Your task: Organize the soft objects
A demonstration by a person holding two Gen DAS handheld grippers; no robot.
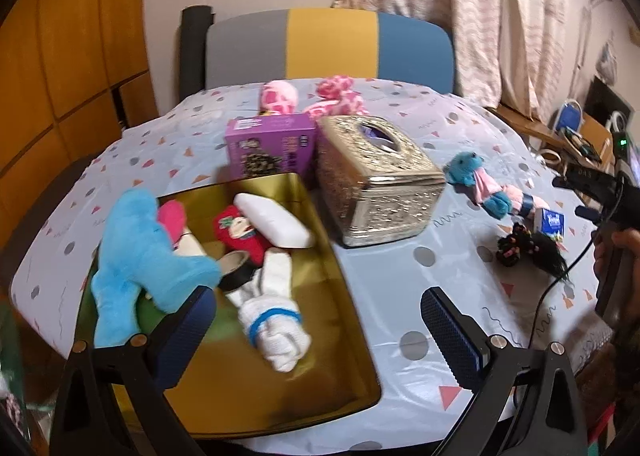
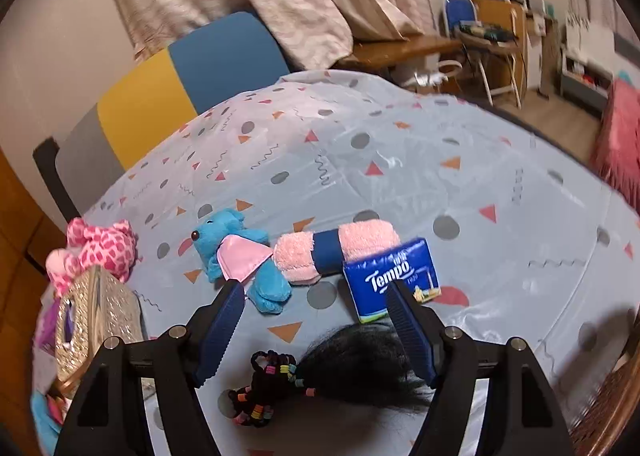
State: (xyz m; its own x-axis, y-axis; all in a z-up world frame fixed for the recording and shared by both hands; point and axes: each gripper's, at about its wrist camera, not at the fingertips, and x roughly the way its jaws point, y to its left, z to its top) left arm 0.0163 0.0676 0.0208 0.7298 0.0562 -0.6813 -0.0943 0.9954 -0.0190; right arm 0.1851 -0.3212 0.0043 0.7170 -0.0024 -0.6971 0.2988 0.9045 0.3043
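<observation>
Just beyond the hair tuft, the pink roll lies crosswise to the right gripper, fingers half-open and empty.

Patterned table under tin, tissue box, toys

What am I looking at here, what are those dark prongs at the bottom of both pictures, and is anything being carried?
Each picture comes from a camera on a hand-held claw, looking along its two fingers. The left claw hangs open over a gold tray holding a blue plush toy and a rolled white towel. The right claw is open above a black hairpiece, near a Tempo tissue pack and a blue plush elephant. Neither claw carries anything.
</observation>
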